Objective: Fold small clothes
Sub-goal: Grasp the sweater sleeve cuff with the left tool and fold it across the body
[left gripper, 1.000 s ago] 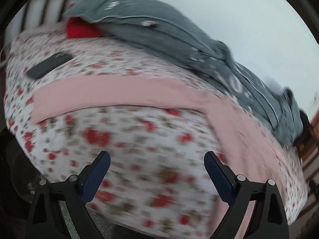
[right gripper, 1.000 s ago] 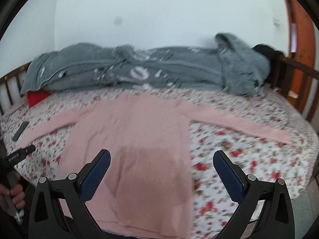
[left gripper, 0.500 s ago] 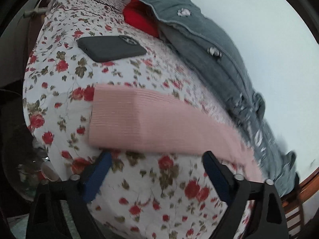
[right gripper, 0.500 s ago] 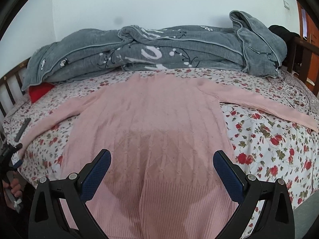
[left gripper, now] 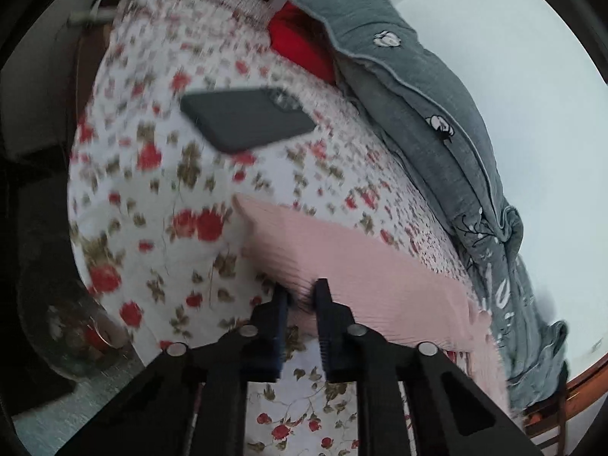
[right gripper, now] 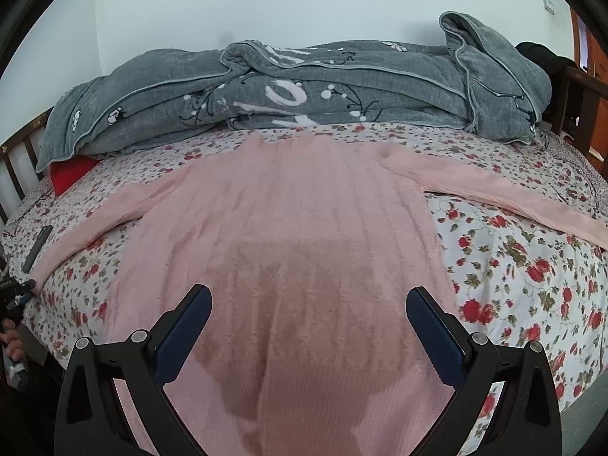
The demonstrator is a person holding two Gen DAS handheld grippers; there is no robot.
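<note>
Left gripper (left gripper: 301, 296) pinched onto the sleeve cuff (left gripper: 288, 243) at the bed's side edge; right gripper (right gripper: 308, 317) spread wide, empty, above the hem of one pink sweater (right gripper: 304, 212) lying flat on the floral sheet (right gripper: 513, 258). Bare sheet flanks both sleeves. Beyond: one phone (left gripper: 247, 123), one red cushion (right gripper: 70, 173), one grey quilt (right gripper: 304, 87) along the wall.

Grey blanket (right gripper: 288, 87) — lettering unreadable

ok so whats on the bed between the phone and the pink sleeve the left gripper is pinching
Only bare floral bedsheet lies between the phone and the pink sleeve, which the left gripper is shut on, as the left wrist view shows.
</note>
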